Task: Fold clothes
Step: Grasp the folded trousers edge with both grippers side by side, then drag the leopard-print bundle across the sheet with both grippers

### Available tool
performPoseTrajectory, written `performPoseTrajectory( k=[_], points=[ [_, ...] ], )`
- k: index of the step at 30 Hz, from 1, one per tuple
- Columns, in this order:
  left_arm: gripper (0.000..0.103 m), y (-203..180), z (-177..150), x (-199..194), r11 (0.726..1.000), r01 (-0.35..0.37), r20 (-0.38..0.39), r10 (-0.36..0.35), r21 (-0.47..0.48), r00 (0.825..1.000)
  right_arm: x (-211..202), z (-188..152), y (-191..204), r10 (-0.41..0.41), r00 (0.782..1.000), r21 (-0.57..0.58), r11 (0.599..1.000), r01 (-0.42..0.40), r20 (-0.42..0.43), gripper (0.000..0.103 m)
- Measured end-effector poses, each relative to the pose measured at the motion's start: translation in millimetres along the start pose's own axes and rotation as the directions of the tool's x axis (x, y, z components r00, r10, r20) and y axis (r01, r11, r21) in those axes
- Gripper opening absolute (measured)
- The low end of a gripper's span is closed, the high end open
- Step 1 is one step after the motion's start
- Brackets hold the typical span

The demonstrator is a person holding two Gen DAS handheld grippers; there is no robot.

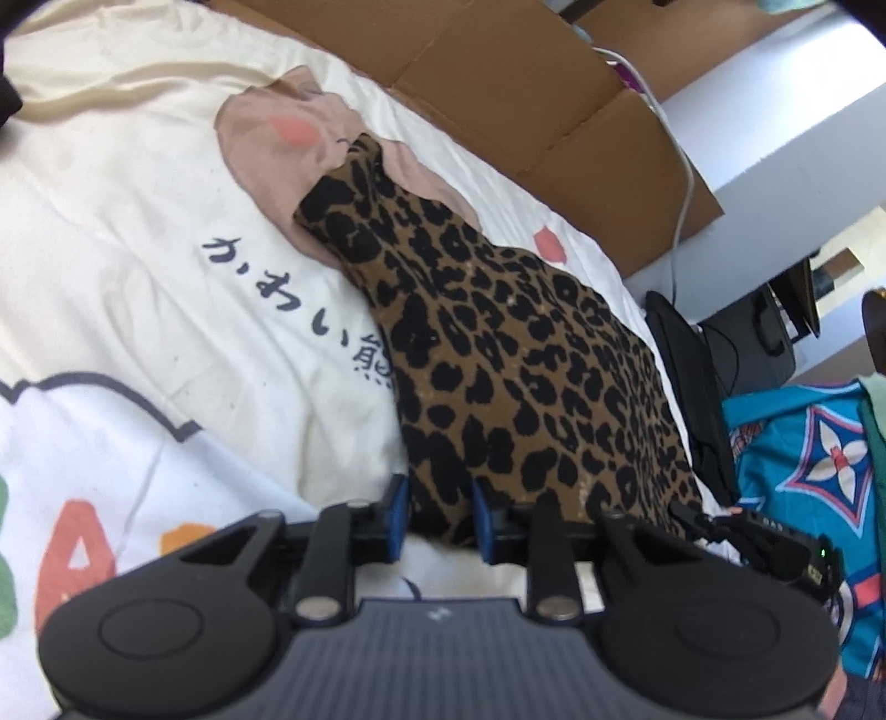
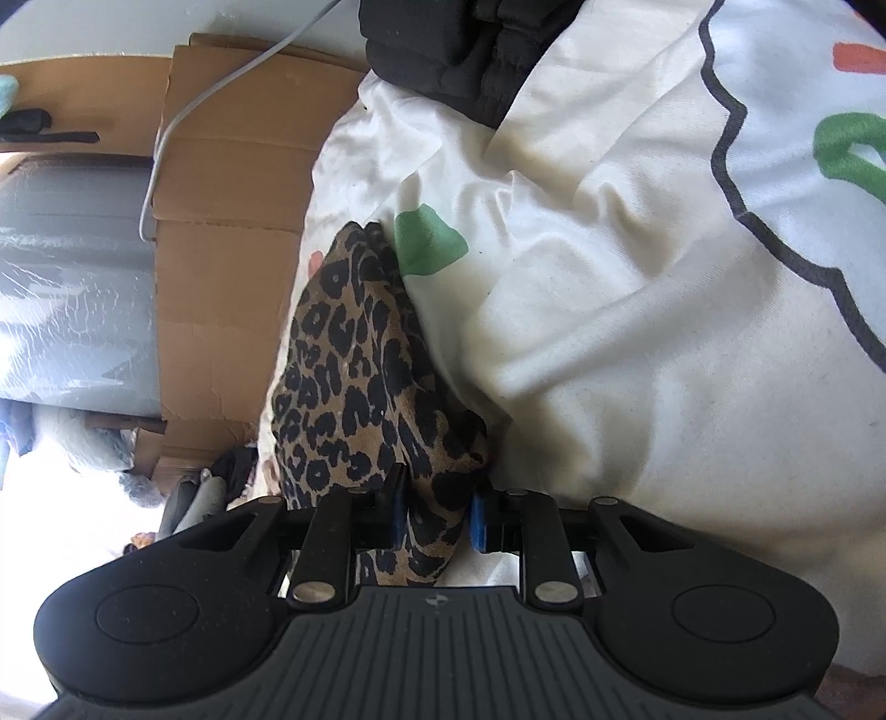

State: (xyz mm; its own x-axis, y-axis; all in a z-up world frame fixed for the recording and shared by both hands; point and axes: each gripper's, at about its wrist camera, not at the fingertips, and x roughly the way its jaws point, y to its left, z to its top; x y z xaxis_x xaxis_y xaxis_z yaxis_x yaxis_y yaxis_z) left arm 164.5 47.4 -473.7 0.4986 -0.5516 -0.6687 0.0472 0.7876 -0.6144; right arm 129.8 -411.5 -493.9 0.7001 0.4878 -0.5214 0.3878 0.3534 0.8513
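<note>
A leopard-print garment (image 1: 498,343) stretches across the cream printed bedcover (image 1: 138,232), from its near edge up to a narrow end lying on a pink bear print. My left gripper (image 1: 440,518) is shut on the garment's near edge, cloth bunched between its blue pads (image 1: 396,515). In the right wrist view the same leopard garment (image 2: 354,365) hangs in a folded ridge along the bed's edge. My right gripper (image 2: 437,512) is shut on that garment's near corner, with fabric passing down between the blue pads (image 2: 477,520).
Flattened cardboard (image 1: 554,105) and a white cable (image 1: 684,183) line the far side of the bed. A blue patterned bag (image 1: 808,471) and dark items sit at the right. A black garment (image 2: 459,50) lies at the top of the bedcover (image 2: 637,277).
</note>
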Motion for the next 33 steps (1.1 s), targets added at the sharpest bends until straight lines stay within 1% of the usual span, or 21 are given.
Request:
performPoseTrajectory(
  k=[3, 8, 15, 20, 22, 25, 29, 33],
  points=[
    [0.006, 0.4, 2.7, -1.8, 1.000, -0.011, -0.014, 0.011, 0.008, 1.000, 0.1, -2.6, -0.2, 0.000, 1.000, 0.011, 1.000, 0.000, 0.005, 0.014],
    [0.003, -6.4, 7.7, -15.8, 0.999, -0.019, -0.002, 0.019, 0.037, 1.000, -1.4, -4.7, 5.4, -0.003, 1.000, 0.007, 1.000, 0.003, -0.006, 0.010],
    [0.003, -8.9, 6.1, -37.4, 0.999, -0.038, -0.001, 0.038, 0.024, 0.999, -3.7, -17.7, 12.2, 0.017, 0.998, 0.001, 1.000, -0.017, -0.055, 0.009],
    [0.003, -10.0, 1.4, -52.6, 0.998, -0.060, -0.024, 0.061, 0.027, 0.998, -7.7, -28.7, 12.4, 0.013, 0.994, -0.009, 1.000, -0.014, -0.105, 0.009],
    [0.003, -10.8, -0.5, -60.5, 0.998, -0.061, -0.035, 0.061, 0.022, 0.997, -9.1, -34.4, 12.0, 0.008, 0.992, -0.015, 1.000, -0.010, -0.128, 0.009],
    [0.003, -11.6, -5.8, -73.3, 0.997, -0.080, -0.050, 0.081, 0.021, 0.995, -11.8, -43.2, 12.8, -0.001, 0.986, -0.029, 1.000, -0.004, -0.165, 0.009],
    [0.003, -12.0, -14.8, -87.3, 0.995, -0.104, -0.078, 0.104, 0.013, 0.991, -15.1, -54.8, 15.6, -0.038, 0.975, -0.068, 0.997, 0.024, -0.217, 0.009],
    [0.003, -14.4, -21.2, -97.3, 0.994, -0.111, -0.105, 0.109, -0.005, 0.988, -21.1, -61.2, 19.9, -0.043, 0.970, -0.092, 0.996, 0.021, -0.239, 0.008]
  ],
)
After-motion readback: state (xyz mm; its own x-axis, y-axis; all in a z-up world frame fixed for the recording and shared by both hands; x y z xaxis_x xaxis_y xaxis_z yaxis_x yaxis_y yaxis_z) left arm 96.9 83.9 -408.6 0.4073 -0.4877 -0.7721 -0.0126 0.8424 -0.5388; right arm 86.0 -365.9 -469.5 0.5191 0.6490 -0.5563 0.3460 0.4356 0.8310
